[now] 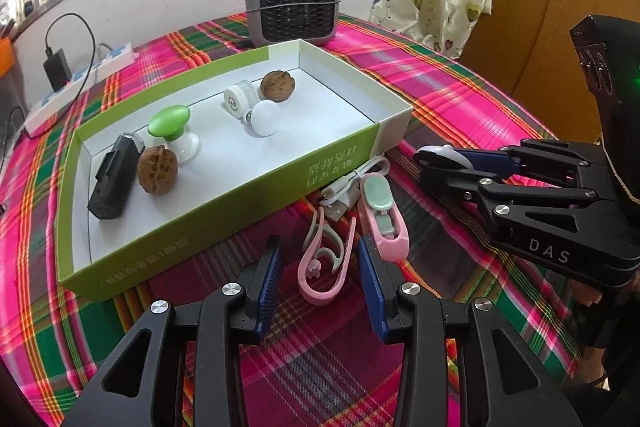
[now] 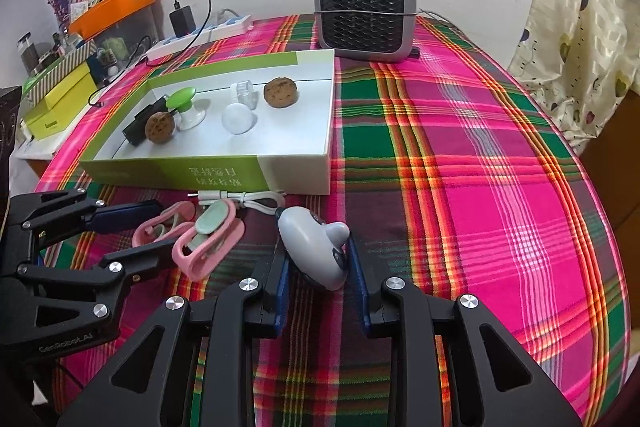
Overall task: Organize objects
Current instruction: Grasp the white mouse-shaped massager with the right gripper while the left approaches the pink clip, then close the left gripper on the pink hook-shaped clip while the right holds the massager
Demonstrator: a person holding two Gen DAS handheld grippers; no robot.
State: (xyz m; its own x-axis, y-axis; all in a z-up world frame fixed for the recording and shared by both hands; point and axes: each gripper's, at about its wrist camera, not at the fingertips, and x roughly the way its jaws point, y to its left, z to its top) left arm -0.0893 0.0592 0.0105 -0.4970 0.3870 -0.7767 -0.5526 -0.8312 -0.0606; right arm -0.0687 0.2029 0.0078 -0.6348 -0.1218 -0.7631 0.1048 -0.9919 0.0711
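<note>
A green-and-white open box [image 1: 240, 187] [image 2: 296, 171] lies on the plaid tablecloth and holds a black device [image 1: 114, 179], two walnuts [image 1: 157, 169], a green-capped knob [image 1: 170, 125], a white ball [image 1: 264, 117] and a white cap. In front of the box lie a pink clip [image 1: 324, 267] [image 2: 160, 227], a pink and mint clipper [image 1: 382, 215] [image 2: 212, 239] and a white USB cable [image 1: 352, 187] [image 2: 240, 201]. My left gripper [image 1: 322, 275] [image 2: 132, 227] is open around the pink clip. My right gripper [image 2: 320, 267] [image 1: 444, 157] is shut on a grey mouse-shaped gadget [image 2: 312, 243].
A grey fan heater [image 1: 294, 3] [image 2: 364, 13] stands behind the box. A white power strip [image 1: 76, 87] [image 2: 200, 35] with a black charger lies at the back left. Yellow boxes [image 2: 52, 103] sit off the table's left. A curtain hangs at the right.
</note>
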